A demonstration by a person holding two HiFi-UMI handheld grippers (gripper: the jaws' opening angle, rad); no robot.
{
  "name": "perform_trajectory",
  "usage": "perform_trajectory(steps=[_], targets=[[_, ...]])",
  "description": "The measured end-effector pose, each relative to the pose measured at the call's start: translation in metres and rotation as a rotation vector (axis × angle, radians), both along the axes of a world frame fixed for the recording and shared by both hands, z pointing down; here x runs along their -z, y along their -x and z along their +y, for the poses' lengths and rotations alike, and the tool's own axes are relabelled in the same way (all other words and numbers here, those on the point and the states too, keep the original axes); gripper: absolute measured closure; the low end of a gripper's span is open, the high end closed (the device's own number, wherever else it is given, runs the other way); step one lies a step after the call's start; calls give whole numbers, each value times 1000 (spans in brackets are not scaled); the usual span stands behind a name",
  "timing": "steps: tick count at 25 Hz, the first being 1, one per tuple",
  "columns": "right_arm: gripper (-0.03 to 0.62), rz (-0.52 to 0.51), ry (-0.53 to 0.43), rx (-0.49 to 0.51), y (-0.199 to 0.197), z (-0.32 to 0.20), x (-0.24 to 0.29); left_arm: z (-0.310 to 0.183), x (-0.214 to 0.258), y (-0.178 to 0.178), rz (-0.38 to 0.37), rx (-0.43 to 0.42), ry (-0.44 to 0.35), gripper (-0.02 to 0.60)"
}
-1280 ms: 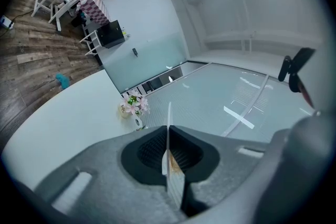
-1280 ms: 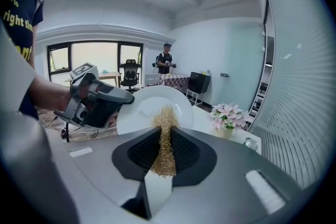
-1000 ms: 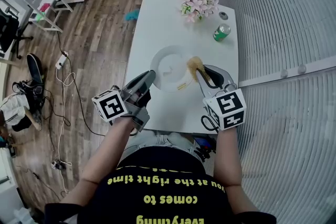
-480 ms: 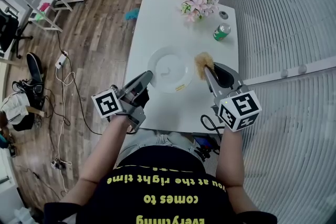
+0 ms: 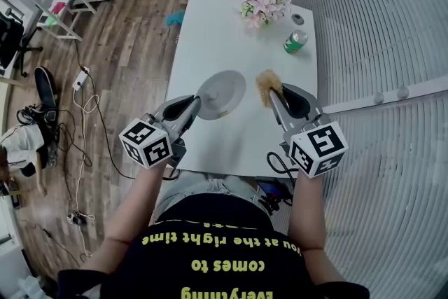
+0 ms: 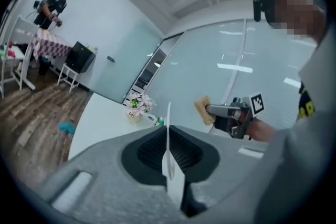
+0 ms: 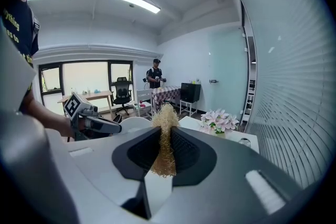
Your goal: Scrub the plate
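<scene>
Left tool [image 5: 194,102] holds plate [image 5: 222,92] tilted.

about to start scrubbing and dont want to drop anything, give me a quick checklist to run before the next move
1. Left gripper shut on the rim of the round white plate: ok.
2. Right gripper shut on the tan fibrous scrubber: ok.
3. Plate held tilted over the white table: ok.
4. Scrubber touching the plate: not ok, a gap shows between them in the head view.
5. Which plate face is turned to the scrubber: cannot tell.
6. Green can and pink flowers away from the working area: ok, both at the far end.
</scene>
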State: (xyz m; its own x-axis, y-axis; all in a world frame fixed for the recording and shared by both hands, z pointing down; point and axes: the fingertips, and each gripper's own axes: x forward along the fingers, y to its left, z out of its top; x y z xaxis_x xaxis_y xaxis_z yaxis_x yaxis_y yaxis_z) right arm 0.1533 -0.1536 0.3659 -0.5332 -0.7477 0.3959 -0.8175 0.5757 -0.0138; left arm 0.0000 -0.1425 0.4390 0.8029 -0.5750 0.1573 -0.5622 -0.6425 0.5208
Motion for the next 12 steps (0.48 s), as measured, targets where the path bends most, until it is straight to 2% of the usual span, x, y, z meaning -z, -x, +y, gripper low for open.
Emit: perform_trajectory(steps=[4,8,12], targets=[[534,8,7,13,4,0,-4,3,0,-4,-186,-24,-126,569],[534,13,11,28,10,1,-7,8,-1,-9,-293,-58,-221,569],[534,16,12,41,13,2,-6,17,1,-18,-448,-113,-375,569]])
